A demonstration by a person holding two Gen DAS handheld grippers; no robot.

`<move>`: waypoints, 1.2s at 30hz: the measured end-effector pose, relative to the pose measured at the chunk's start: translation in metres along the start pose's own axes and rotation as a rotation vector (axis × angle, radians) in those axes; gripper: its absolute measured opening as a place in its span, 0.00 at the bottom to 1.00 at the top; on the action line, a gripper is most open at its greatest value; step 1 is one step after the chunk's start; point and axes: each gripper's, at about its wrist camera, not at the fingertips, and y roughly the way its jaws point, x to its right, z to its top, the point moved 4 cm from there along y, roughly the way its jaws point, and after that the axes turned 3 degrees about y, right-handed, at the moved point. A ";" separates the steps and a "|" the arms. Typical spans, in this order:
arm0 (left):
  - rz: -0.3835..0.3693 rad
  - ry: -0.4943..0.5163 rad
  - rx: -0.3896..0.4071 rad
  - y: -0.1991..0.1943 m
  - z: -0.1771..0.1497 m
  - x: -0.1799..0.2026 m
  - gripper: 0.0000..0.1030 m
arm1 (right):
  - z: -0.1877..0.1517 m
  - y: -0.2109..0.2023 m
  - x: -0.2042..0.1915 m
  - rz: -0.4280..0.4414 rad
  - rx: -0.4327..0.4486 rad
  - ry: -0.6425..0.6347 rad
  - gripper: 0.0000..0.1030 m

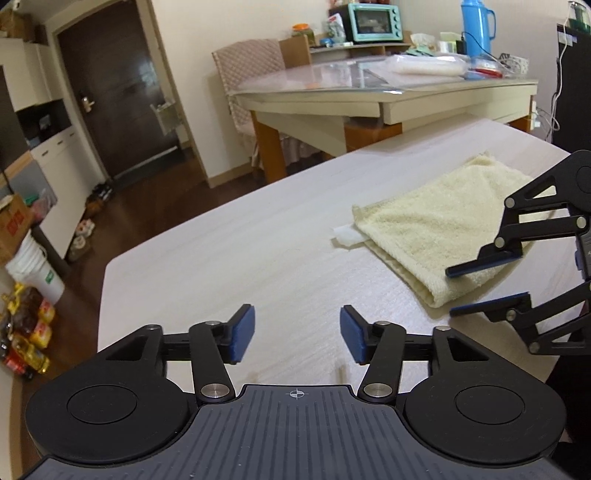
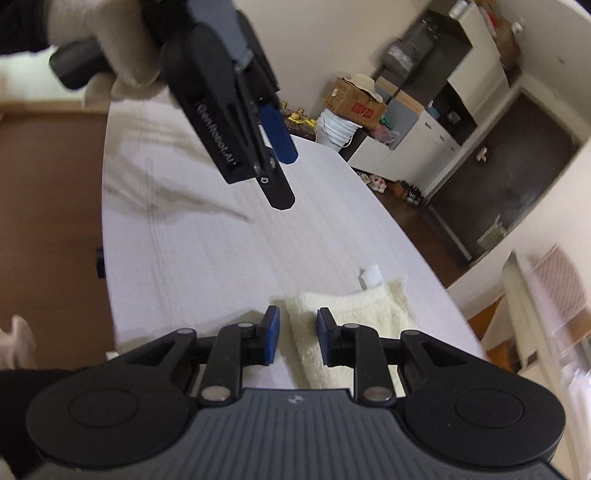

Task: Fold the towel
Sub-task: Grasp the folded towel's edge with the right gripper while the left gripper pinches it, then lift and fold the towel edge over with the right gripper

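A cream towel (image 1: 436,221) lies folded flat on the pale table (image 1: 221,258), with a white tag (image 1: 345,234) sticking out at its left corner. My left gripper (image 1: 297,332) hovers open over bare tabletop, left of the towel, nothing between its blue pads. My right gripper (image 1: 450,292) reaches in from the right at the towel's near corner. In the right wrist view its jaws (image 2: 298,334) stand apart, and the towel (image 2: 354,314) lies flat on the table beneath the gap, not pinched. A gloved hand (image 2: 110,55) holds the left gripper (image 2: 289,179) above the table (image 2: 203,240).
Beyond the table's far edge stand a glass-topped dining table (image 1: 369,92) and a padded chair (image 1: 247,74), with a teal oven (image 1: 375,22) and a blue flask (image 1: 476,26) behind. A white bucket (image 1: 33,273), boxes and bottles sit on the floor at left.
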 end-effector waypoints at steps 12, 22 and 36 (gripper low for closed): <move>-0.090 0.264 0.083 0.006 -0.001 0.040 0.68 | 0.006 -0.016 0.020 0.028 0.089 0.123 0.08; -0.143 0.625 0.146 0.022 0.005 0.093 0.60 | -0.004 -0.072 0.055 0.215 0.130 0.324 0.08; -0.216 0.997 0.081 0.005 -0.014 0.131 0.09 | -0.024 -0.102 0.062 0.294 0.168 0.404 0.08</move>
